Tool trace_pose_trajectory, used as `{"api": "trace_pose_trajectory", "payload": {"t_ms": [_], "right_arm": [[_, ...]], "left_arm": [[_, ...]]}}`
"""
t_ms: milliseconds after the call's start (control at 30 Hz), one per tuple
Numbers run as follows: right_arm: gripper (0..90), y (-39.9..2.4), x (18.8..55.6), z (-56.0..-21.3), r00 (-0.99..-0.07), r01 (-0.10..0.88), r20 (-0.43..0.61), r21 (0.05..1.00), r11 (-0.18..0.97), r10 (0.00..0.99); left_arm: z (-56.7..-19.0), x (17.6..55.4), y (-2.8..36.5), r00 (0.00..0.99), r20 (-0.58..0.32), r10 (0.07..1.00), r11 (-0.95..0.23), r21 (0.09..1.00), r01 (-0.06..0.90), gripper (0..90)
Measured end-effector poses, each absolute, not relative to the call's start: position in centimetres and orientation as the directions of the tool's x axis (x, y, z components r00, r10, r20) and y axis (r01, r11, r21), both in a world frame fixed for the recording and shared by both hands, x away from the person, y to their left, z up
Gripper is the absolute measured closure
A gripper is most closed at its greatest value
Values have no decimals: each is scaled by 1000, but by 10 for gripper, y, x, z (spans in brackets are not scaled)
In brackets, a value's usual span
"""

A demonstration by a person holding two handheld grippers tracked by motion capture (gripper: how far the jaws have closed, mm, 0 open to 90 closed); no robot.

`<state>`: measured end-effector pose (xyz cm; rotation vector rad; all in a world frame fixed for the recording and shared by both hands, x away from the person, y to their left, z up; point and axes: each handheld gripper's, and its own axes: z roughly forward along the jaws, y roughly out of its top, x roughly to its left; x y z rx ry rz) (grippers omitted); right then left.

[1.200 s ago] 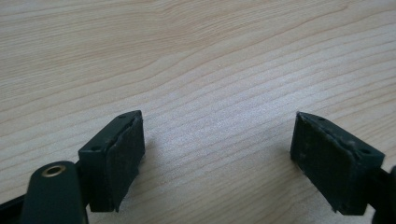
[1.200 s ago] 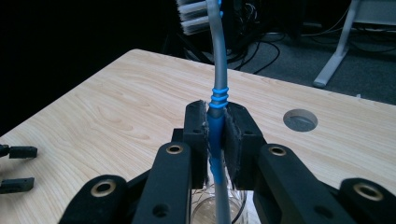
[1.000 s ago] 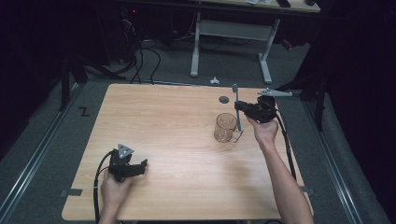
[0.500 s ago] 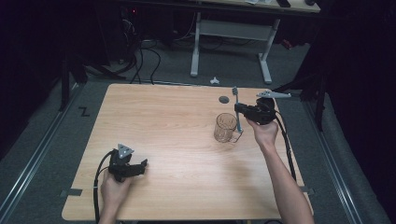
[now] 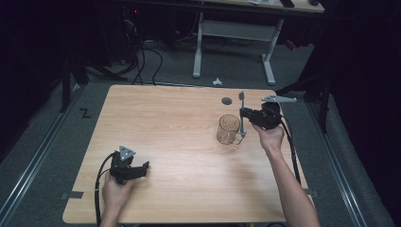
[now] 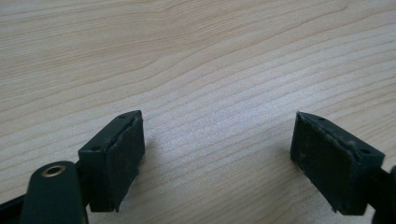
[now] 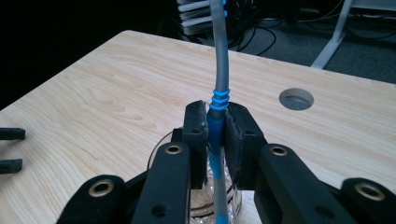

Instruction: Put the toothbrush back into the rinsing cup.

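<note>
A clear glass cup (image 5: 228, 129) stands on the right half of the wooden table (image 5: 179, 142). My right gripper (image 5: 243, 115) is shut on a grey and blue toothbrush (image 5: 241, 106), held upright at the glass's right side. In the right gripper view the pads (image 7: 199, 135) pinch the toothbrush (image 7: 219, 70) at its blue grip, with the glass (image 7: 233, 203) right below. Whether its lower end is inside the glass I cannot tell. My left gripper (image 5: 144, 166) rests near the table's front left. Its jaws stand open (image 6: 217, 154) over bare wood.
A round hole (image 5: 227, 100) is cut in the tabletop behind the glass. A white-legged desk (image 5: 231, 42) and floor cables lie beyond the far edge. In the right gripper view the left gripper's jaw tips (image 7: 9, 149) show at the far left.
The right hand with the toothbrush has shifted only slightly beside the glass. The left hand has stayed where it was.
</note>
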<state>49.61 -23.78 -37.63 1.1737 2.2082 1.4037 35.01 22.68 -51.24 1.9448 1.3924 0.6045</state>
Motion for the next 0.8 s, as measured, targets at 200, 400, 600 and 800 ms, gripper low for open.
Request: {"api": "trace_pose_trajectory", "payload": {"t_ms": [200, 400, 600, 800], "right_arm": [[794, -239, 494, -377, -634, 489, 177, 846, 212, 753], [793, -236, 488, -376, -640, 483, 159, 844, 233, 752], [793, -239, 487, -379, -634, 489, 164, 842, 228, 756], [793, -242, 485, -381, -628, 498, 171, 838, 223, 759]], "left_arm": [[-512, 350, 227, 326, -9, 945, -213, 739, 639, 182], [-512, 350, 227, 326, -8, 945, -214, 739, 639, 182], [-512, 350, 227, 326, -9, 945, -214, 739, 639, 183], [-512, 350, 227, 326, -9, 945, -213, 739, 639, 182]]}}
